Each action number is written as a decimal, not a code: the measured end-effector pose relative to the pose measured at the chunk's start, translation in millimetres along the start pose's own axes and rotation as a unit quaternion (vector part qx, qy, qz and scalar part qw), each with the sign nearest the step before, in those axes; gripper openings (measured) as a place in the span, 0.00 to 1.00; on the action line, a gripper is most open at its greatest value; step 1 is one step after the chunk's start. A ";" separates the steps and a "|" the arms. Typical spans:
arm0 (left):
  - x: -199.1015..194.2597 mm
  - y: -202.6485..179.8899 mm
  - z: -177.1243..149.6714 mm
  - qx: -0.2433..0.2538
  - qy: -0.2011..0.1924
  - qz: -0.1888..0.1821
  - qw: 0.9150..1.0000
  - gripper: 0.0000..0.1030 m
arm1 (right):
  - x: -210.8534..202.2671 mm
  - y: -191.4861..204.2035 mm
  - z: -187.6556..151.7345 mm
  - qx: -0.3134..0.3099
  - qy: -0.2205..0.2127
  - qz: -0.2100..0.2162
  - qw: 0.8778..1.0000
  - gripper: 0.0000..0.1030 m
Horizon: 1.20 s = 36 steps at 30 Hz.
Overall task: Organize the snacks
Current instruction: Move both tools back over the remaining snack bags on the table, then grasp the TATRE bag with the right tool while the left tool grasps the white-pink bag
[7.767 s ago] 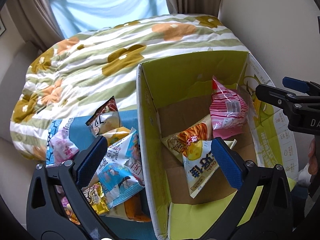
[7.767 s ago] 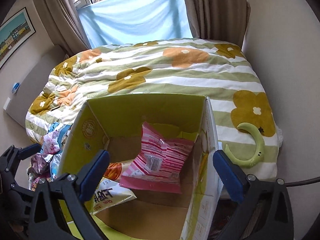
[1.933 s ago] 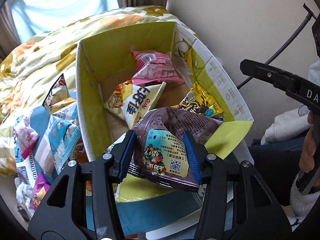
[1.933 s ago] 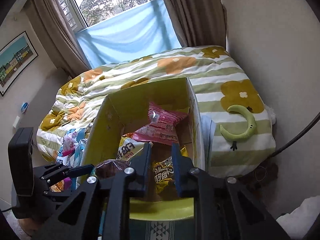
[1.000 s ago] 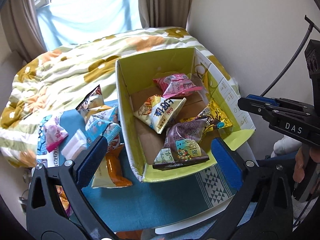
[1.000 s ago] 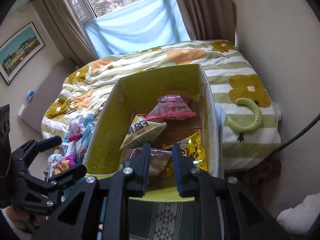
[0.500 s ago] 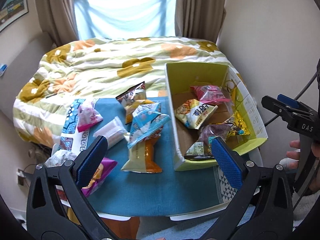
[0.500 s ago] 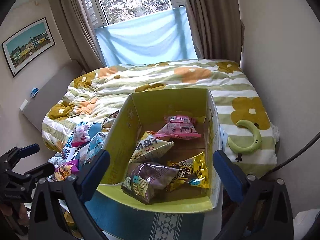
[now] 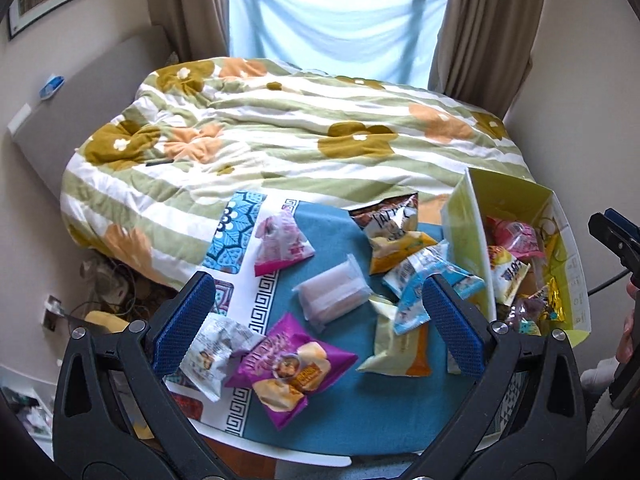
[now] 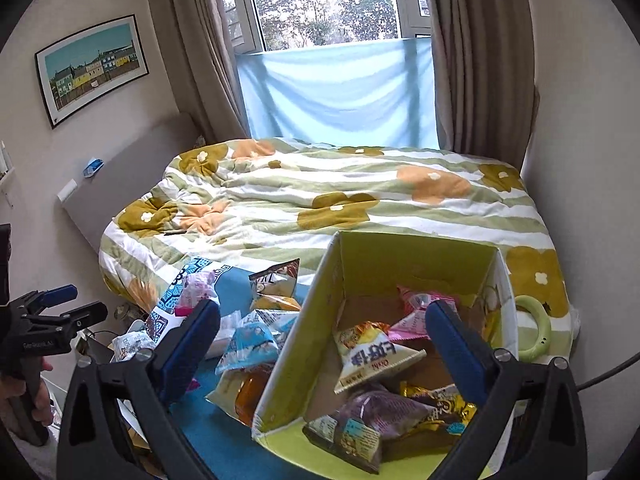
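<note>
The left gripper (image 9: 318, 326) is hanging over the loose snacks with its jaws spread wide and nothing between the blue pads (image 9: 184, 322). Below it, a purple chip bag (image 9: 290, 368) is lying on the teal cloth of the tabletop (image 9: 360, 420), touching a crumpled white packet (image 9: 214, 354) on its left. Just beyond them a clear-wrapped pale block (image 9: 332, 292) is resting flat, and a pink pyramid pack (image 9: 282, 244) is sitting farther back near the patterned edge of the cloth. Closer to the box, a light blue bag (image 9: 420, 292) is lying on top of a yellow and orange bag (image 9: 400, 350), with a brown and white bag (image 9: 394, 216) leaning behind them against the bed's flowered quilt (image 9: 280, 136).

The right gripper (image 10: 320, 350) is hovering above the near left wall of the yellow-green cardboard box (image 10: 296, 360), its jaws standing fully apart and empty, having just been opening. Inside the box, a white and orange pyramid pack (image 10: 372, 354) is sitting in the middle, a pink striped pack (image 10: 416, 312) is lying behind it toward the far wall, and a dark purple bag (image 10: 368, 420) is resting at the near end beside a gold bag (image 10: 444, 406). A green crescent-shaped object (image 10: 536, 332) is lying on the quilt to the right of the box. At the left edge of the right wrist view, a hand (image 10: 24, 384) is holding the left gripper's handle.
</note>
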State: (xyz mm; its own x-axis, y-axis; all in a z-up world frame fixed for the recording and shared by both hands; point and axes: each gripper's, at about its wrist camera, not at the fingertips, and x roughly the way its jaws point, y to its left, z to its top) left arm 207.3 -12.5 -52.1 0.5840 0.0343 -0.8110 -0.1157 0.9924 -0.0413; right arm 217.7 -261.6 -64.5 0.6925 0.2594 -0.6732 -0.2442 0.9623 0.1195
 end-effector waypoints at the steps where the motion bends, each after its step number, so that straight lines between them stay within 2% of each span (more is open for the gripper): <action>1: 8.7 9.1 6.1 -0.002 0.006 -0.001 1.000 1.00 | 8.8 7.9 4.6 -0.002 0.002 -0.003 1.000 0.99; 8: 89.8 50.7 43.4 0.003 0.059 -0.011 0.998 0.99 | 85.7 60.4 27.2 -0.010 0.039 -0.009 0.999 0.99; 15: 178.9 71.9 57.2 0.001 0.114 -0.037 0.993 0.99 | 175.0 89.8 28.4 -0.001 0.117 -0.028 0.993 0.99; 22: 250.1 75.3 55.4 -0.007 0.160 -0.054 0.986 0.99 | 250.9 106.4 14.5 -0.022 0.215 -0.056 0.975 0.99; 28: 287.2 69.8 49.6 -0.009 0.184 -0.053 0.981 0.96 | 294.8 105.4 0.0 -0.050 0.276 -0.055 0.958 0.99; 30: 297.1 70.1 47.2 -0.009 0.191 -0.049 0.980 0.94 | 306.0 104.0 -2.4 -0.055 0.293 -0.053 0.953 0.99; 32: 306.7 71.9 43.6 -0.011 0.202 -0.047 0.978 0.85 | 317.2 101.0 -4.4 -0.054 0.309 -0.044 0.948 0.99; 34: 313.5 73.3 39.5 -0.014 0.211 -0.047 0.976 0.81 | 329.2 98.8 -5.1 -0.050 0.326 -0.035 0.943 0.99; 36: 315.2 75.0 35.6 -0.019 0.215 -0.058 0.975 0.74 | 336.8 96.4 -6.5 -0.052 0.342 -0.030 0.938 0.99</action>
State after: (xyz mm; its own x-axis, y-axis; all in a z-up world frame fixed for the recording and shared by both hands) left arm 411.4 76.9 -290.0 0.2055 -0.1378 -0.9689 -0.1036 0.9814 -0.1616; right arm 422.9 -82.1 -284.5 0.1192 0.0584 -0.9912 -0.3074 0.9514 0.0191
